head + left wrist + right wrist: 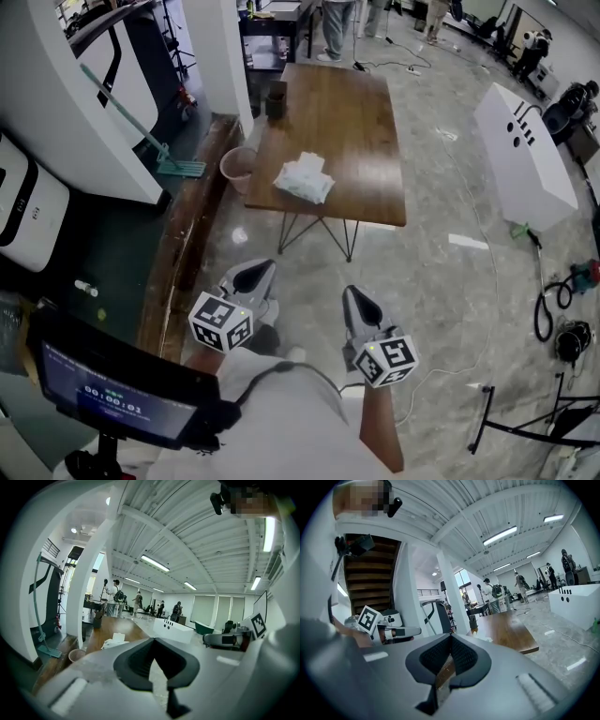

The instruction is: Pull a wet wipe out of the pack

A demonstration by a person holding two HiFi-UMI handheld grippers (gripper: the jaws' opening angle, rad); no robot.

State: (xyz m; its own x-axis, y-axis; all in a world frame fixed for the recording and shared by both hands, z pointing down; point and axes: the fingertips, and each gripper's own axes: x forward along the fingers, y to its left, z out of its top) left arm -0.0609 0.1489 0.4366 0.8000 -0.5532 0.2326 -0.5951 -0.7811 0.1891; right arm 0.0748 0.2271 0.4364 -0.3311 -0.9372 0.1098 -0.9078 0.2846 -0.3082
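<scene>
The wet wipe pack (303, 178) lies white and crumpled on the near half of a brown wooden table (361, 112), with a wipe sticking up from its top. It shows small in the left gripper view (114, 641) and as a white speck in the right gripper view (485, 639). My left gripper (253, 274) and right gripper (354, 298) hang low over the floor, well short of the table. In their own views the left gripper (153, 640) and right gripper (451, 637) have their jaws shut together with nothing between them.
A dark cup (276, 99) stands at the table's far left. A pink bucket (239, 169) sits on the floor by the table's left edge, beside a raised wooden step (187, 244). A white cabinet (523, 155) and cables (548, 314) lie to the right. People stand far behind.
</scene>
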